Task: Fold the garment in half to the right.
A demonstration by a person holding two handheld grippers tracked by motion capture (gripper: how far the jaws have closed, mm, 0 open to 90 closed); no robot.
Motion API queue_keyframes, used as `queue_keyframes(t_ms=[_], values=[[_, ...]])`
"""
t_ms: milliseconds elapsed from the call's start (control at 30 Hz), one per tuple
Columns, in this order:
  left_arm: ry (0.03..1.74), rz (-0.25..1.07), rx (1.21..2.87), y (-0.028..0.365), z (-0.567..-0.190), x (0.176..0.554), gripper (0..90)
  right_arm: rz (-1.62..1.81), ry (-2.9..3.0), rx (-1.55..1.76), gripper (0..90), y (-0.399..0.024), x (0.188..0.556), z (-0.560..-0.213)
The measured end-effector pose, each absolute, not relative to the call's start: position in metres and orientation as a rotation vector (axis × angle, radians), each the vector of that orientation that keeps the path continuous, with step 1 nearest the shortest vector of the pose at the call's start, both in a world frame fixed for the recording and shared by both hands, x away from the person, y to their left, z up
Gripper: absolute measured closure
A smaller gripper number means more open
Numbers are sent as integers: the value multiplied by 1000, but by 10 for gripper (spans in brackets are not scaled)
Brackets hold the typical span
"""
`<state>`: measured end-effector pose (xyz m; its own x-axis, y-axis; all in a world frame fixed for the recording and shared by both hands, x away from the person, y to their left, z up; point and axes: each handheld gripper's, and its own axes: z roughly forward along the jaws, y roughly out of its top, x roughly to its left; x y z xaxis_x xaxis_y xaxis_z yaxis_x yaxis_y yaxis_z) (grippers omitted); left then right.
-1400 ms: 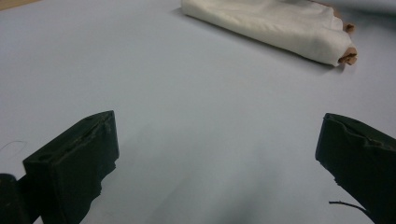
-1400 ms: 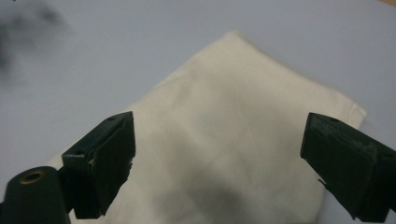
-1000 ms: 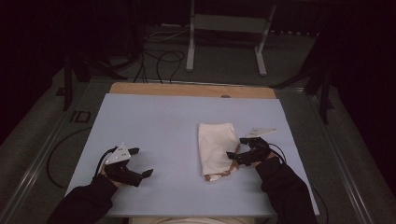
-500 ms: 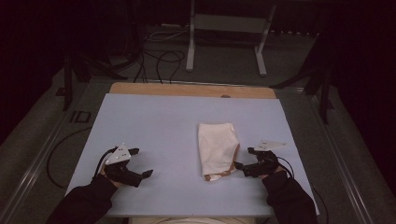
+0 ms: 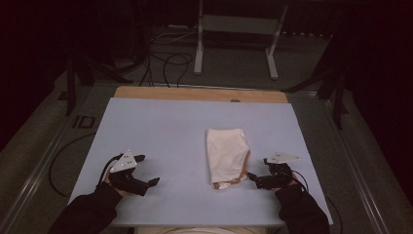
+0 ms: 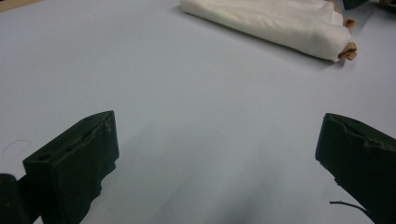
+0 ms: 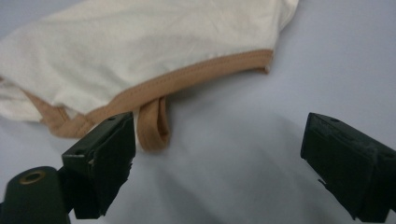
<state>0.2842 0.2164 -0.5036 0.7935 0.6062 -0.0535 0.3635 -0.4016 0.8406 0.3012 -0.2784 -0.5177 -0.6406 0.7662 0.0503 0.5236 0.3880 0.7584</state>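
The room is dark, with cables on the floor and a metal stand beyond the far edge, so the pale blue tabletop is the one lit thing, with a strip of bare wood at its far side. On it, right of centre and toward the near edge, lies a folded cream cloth garment with a tan elastic trim. It has been folded into a narrow oblong running near to far, lying flat, with the trim gathered at its near right corner. That is likely why the work is going on at that end.

From the right gripper view, a small tan strap loop pokes out from under the trimmed hem onto the bare table. It looks like the one loose bit spoiling an otherwise tidy fold.

The black two-jaw right gripper sits just beside that corner, low on the table, jaws spread wide with nothing between them. Its left jaw is close by the loop, though I cannot tell whether they touch. I'd judge it is lined up to pinch or tuck the strap.

The black two-jaw left gripper rests well apart on the near left, jaws also wide and empty, aimed across at the cloth, seemingly out of the way.
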Motion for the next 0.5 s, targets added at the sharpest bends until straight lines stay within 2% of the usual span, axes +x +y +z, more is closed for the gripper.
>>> queue_keyframes(t_ms=[500], values=[[724, 351, 2027, 217, -503, 283, 5, 1093, 2358, 1092, 102, -276, 302, -519]])
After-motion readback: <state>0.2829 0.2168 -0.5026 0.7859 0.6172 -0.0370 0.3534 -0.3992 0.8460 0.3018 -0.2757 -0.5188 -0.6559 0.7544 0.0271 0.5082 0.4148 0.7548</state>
